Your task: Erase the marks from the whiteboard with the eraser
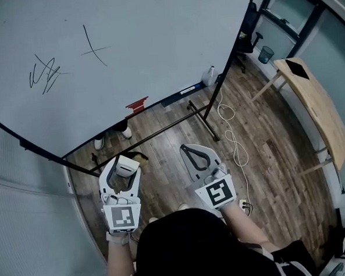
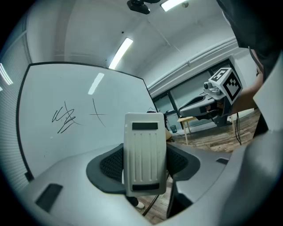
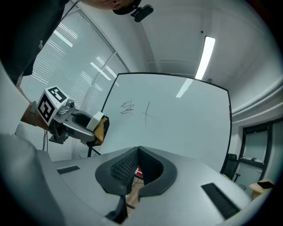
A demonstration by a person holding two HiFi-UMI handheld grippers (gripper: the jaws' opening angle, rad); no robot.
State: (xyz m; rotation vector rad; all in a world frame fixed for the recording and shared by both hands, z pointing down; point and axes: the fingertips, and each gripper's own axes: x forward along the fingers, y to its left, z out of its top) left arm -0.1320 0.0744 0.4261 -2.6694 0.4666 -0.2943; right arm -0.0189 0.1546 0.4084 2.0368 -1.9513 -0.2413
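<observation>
Back from the board (image 1: 155, 42), left gripper (image 1: 119, 167) fingers hold the eraser (image 2: 145, 154), right gripper (image 1: 191, 151) fingers touch, empty; a weak hold could drop it.

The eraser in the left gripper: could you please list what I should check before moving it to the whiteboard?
1. Eraser clamped in left gripper: ok.
2. Scribble and cross on whiteboard in sight: ok.
3. Eraser touching the whiteboard: not ok, it is held well short of it.
4. Felt side facing the whiteboard: cannot tell.
5. Right gripper shut, empty and off to the side: ok.
</observation>
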